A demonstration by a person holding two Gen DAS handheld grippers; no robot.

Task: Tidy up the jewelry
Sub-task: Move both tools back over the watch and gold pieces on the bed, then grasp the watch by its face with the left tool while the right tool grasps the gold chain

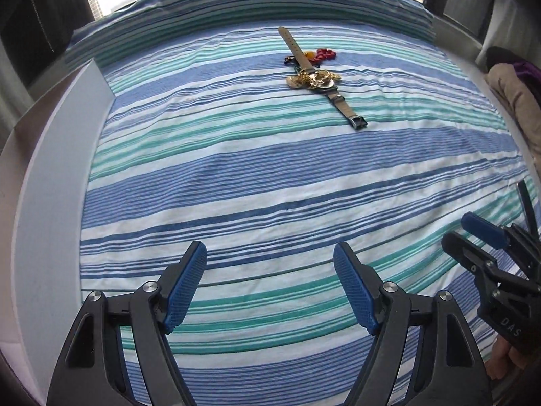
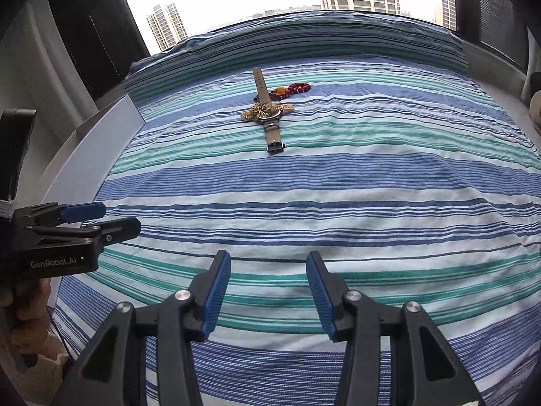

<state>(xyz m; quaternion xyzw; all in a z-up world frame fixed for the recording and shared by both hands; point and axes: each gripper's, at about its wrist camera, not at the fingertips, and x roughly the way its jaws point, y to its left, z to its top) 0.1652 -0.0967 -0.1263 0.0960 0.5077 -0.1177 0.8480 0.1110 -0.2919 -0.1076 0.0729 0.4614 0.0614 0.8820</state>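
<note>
Both hand-held grippers, left (image 1: pixel 270 284) wide and right (image 2: pixel 268 291) narrower, hang empty over the striped bed (image 1: pixel 270 176); grabbing the watch (image 1: pixel 333 96) could drag tangled gold jewelry (image 1: pixel 311 77).

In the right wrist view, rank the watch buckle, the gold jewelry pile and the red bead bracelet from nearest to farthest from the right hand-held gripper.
From the right hand-held gripper:
1. Watch buckle, at the strap's near end.
2. Gold jewelry pile, heaped at the watch's middle.
3. Red bead bracelet, behind the pile, right of the far strap.
</note>
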